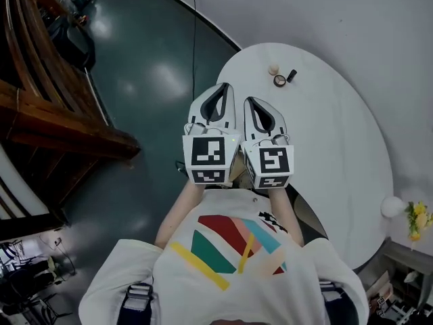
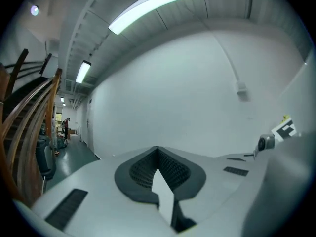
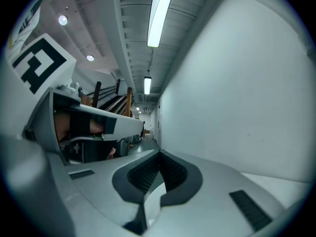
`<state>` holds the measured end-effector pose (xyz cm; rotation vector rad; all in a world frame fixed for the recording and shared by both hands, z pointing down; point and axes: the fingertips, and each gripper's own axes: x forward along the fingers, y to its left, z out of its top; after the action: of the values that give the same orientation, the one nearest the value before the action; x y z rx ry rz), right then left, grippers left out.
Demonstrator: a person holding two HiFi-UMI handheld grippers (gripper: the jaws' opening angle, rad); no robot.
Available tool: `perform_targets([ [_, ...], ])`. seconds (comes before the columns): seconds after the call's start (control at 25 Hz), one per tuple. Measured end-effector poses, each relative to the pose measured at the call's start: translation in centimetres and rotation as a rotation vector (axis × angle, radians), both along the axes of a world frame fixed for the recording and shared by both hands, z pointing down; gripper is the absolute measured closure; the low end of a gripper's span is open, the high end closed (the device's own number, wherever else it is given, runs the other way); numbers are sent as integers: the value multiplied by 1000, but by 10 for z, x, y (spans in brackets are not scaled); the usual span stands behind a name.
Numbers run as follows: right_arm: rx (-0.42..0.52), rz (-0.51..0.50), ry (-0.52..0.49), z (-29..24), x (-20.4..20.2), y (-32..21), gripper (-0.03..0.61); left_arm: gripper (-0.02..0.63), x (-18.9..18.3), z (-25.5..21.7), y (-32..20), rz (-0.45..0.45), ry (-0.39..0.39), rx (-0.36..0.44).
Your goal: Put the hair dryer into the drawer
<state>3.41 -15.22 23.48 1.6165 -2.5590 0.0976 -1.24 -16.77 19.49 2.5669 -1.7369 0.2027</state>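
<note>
No hair dryer and no drawer show in any view. In the head view I hold both grippers up side by side in front of my chest, level, over the near edge of a white oval table [image 1: 338, 154]. My left gripper [image 1: 218, 88] is shut, its dark pads meeting at the tips with nothing between them; its own view shows the left gripper [image 2: 157, 148] against a bare white wall. My right gripper [image 1: 254, 103] is shut and empty too, as the right gripper [image 3: 159, 153] shows in its own view. Each carries its marker cube toward me.
Far on the table lie a small roll of tape [image 1: 279, 80], a dark little bottle [image 1: 291, 75] and a pale round thing [image 1: 274, 69]. A white ball lamp [image 1: 392, 206] and yellow flowers [image 1: 419, 219] are at right. A wooden staircase [image 1: 61, 114] stands left on the dark floor.
</note>
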Motion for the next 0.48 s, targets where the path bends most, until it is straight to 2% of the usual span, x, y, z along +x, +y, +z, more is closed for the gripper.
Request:
perform_targets([
  [0.12,-6,-3,16,2,-3,-3,568,597,-4,3,-1,-5,22,-2],
  [0.48,-17,9,3,7,-2,-7,568,597,-19,20,-9,-42,24,-43],
])
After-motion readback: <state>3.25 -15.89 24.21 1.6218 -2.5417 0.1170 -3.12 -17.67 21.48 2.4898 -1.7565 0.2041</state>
